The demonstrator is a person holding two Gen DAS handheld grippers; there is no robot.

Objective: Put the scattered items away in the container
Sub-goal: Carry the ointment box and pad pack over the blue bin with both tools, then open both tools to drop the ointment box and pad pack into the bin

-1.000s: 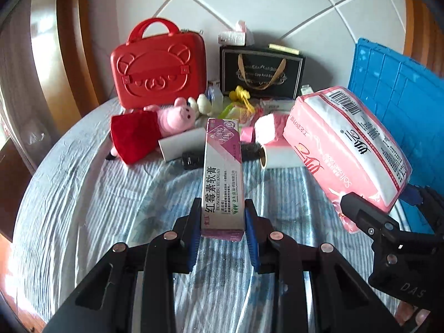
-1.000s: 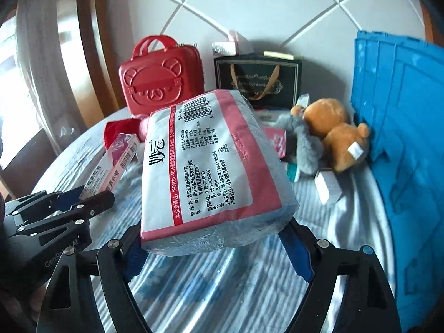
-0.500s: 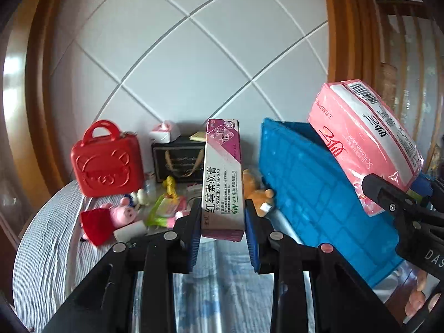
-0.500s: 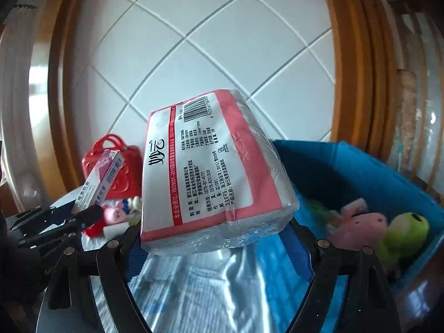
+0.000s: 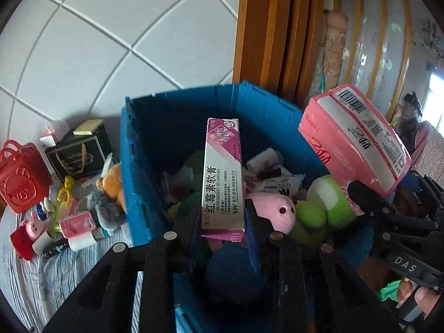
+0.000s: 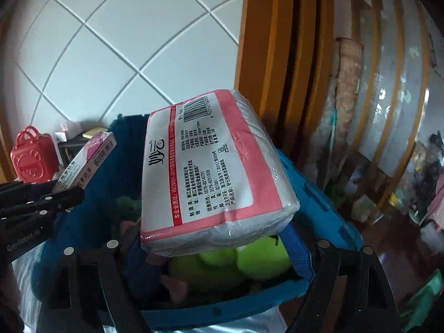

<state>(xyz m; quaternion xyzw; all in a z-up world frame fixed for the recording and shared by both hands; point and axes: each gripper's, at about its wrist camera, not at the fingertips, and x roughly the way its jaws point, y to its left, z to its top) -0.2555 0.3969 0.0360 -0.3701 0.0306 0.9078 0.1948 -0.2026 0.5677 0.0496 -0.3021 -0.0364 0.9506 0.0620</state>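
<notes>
Both loads hung over the blue crate [image 5: 138, 166], which was already crowded w/ a pink plush [image 5: 273, 211], a green plush [image 5: 322, 208] and small packs. Left gripper [image 5: 223, 222] was clamped narrow on the ointment box [image 5: 223, 174], held upright; right gripper [image 6: 219, 238] had its jaws wide, pinching the tissue pack [image 6: 211, 172] at its near end. Likely risks: the soft pack sags or slips early and lands on the rim, or bounces off the plush pile; both dropped together could collide; the box might tip outside toward the table [image 5: 25, 263].
</notes>
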